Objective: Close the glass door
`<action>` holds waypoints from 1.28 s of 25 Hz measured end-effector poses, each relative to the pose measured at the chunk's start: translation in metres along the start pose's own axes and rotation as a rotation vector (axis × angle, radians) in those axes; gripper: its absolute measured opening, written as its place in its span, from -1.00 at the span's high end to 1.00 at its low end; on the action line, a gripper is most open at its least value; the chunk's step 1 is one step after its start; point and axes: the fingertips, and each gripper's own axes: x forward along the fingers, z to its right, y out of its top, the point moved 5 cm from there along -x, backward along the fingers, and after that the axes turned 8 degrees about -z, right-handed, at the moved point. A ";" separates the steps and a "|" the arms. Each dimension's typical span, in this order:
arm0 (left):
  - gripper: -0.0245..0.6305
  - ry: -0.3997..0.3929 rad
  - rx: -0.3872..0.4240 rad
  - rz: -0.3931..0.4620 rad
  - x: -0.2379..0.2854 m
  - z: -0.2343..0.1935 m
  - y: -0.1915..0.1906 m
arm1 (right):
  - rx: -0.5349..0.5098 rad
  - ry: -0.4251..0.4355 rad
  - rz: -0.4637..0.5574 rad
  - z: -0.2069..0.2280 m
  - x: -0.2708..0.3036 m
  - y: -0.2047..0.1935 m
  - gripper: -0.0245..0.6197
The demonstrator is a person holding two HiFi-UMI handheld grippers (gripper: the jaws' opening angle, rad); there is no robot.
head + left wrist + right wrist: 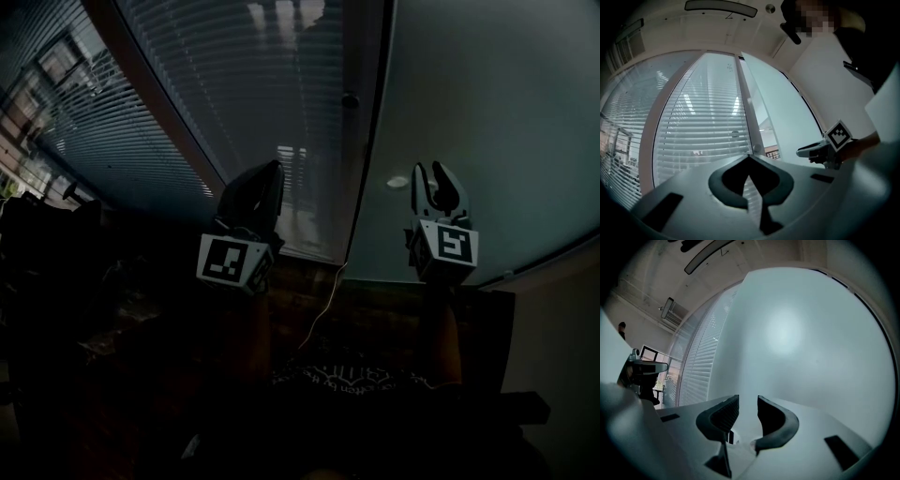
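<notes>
The glass door (281, 112) shows slatted blinds behind it; its dark edge frame (375, 122) carries a small round knob (350, 99). To its right is a pale frosted panel (487, 122). My left gripper (272, 171) is raised in front of the blind-backed glass, shut with nothing in it; its tips (749, 158) meet just below the knob (757, 149). My right gripper (437, 174) is held up before the frosted panel (797, 333), its fingers (748, 404) open by a narrow gap and holding nothing. Whether either gripper touches the glass I cannot tell.
A brown frame post (150, 94) runs diagonally at the left, with more blinds (84, 141) beyond it. Dark furniture (56, 281) sits low at the left. A person stands behind the left gripper (862, 56). A ceiling light strip (721, 6) is overhead.
</notes>
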 end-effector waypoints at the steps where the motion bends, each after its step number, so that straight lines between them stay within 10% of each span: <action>1: 0.92 -0.001 0.002 -0.001 0.003 -0.002 -0.002 | 0.000 -0.004 0.000 0.001 0.003 -0.001 0.57; 32: 0.92 -0.068 -0.008 -0.013 0.039 -0.037 -0.016 | 0.011 -0.104 -0.009 0.018 0.062 0.009 0.57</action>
